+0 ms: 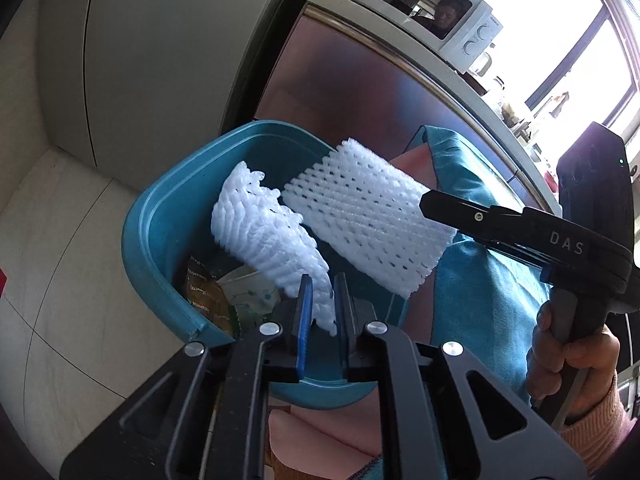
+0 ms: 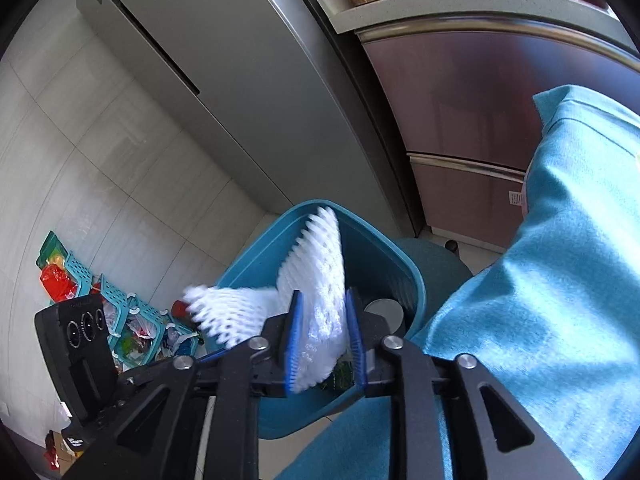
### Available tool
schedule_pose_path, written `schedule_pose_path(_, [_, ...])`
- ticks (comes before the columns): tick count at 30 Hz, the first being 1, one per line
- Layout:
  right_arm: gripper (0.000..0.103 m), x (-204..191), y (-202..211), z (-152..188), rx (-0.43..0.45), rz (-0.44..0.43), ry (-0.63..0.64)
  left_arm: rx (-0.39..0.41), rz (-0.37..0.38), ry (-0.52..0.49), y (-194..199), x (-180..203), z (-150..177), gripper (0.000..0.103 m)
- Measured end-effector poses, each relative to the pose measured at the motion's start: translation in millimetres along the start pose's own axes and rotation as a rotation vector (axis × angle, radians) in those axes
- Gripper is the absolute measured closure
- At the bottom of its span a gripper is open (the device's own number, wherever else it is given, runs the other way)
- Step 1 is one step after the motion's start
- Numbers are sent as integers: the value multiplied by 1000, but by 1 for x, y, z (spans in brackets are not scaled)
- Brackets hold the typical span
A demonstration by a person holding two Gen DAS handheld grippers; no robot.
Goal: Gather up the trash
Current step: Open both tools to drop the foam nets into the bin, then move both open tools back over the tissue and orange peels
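Over the teal bin (image 1: 160,208) my left gripper (image 1: 323,312) is shut on the end of a crumpled white foam net (image 1: 264,232), which juts forward above the bin's opening. My right gripper (image 1: 424,200) reaches in from the right and holds a flatter white foam net (image 1: 360,216) by one edge. In the right wrist view, that net (image 2: 320,280) stands upright between the blue pads (image 2: 294,344) of the right gripper (image 2: 325,332), touching both, above the bin (image 2: 400,264). The left gripper's net (image 2: 224,316) shows blurred to the left. Wrappers (image 1: 208,292) lie inside the bin.
A grey fridge (image 2: 240,80) and a reddish cabinet (image 2: 480,100) stand behind the bin. A teal cloth (image 2: 540,280) hangs close on the right. Teal baskets (image 2: 120,320) with coloured bags sit on the tiled floor at left. A microwave (image 1: 440,12) rests on the counter. A hand (image 1: 572,360) grips the right handle.
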State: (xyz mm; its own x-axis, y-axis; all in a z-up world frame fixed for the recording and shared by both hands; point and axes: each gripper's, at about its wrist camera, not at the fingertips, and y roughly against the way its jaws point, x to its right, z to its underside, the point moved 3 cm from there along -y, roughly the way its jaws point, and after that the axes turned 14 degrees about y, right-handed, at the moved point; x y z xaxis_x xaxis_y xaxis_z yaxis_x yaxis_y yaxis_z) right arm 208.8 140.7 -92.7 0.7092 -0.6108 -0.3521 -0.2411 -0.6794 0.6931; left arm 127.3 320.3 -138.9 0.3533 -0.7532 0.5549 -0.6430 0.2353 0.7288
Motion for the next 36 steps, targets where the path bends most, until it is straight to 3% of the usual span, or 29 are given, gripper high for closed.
schedule_pose_path(6, [77,-1,11,5,3,28,28,5,-11,0,-8,1,4,86])
schedule_pose_path(11, [77,-1,40,15,27,16,65,30,29,-16,1,14,10,86])
schedule_pose_path(17, [74,-6,96,39,94,9,133,72,96,-82,26,42,22,84])
schedule_pose_path(24, [70,12,175,85,175,81,149,95,207,-221,51,100,53,80])
schedule_pose_path(29, [69,42,225,127,219,155,36,28,293,-311,47,148,84,77])
schedule_pose_path(36, [69,87,277,182,247,326,-95,-108,365,-443,17,215,139,77])
